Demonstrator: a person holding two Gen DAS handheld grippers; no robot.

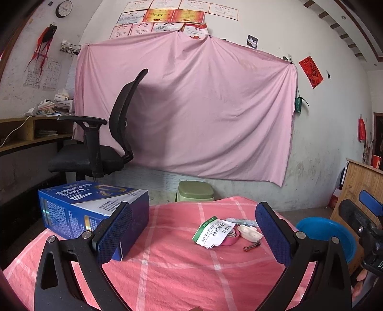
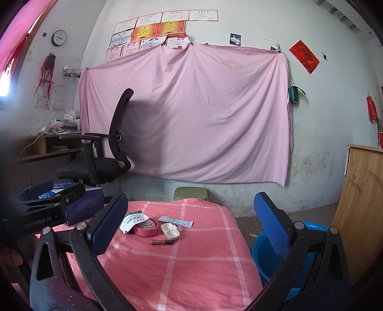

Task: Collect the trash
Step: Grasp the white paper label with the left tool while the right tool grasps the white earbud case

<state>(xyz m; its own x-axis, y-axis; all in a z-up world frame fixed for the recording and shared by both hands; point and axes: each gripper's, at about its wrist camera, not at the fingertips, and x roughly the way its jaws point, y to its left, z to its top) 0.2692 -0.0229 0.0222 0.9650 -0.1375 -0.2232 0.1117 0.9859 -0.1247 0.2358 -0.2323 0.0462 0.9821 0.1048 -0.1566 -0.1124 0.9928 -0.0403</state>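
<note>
Both hand-held grippers, left [image 1: 194, 235] and right [image 2: 191, 224], gape wide, empty, above the battery [image 2: 161, 242]

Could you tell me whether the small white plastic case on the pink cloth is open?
Open: the small white plastic case shows two round wells facing up.

A lived-in room of a home, doubling as a study, is showing here. Certificates [image 1: 177, 14] and a clock [image 1: 64, 8] are hanging on a stained plaster wall [image 1: 323, 143], with a pink sheet [image 1: 203, 107] pinned below them. An office chair [image 1: 95, 148] is standing by a wooden desk [image 1: 28, 134] piled with papers. A table under a pink checked cloth [image 1: 167, 268] is filling the foreground, a blue basin [image 1: 335, 236] sitting beside it.
</note>
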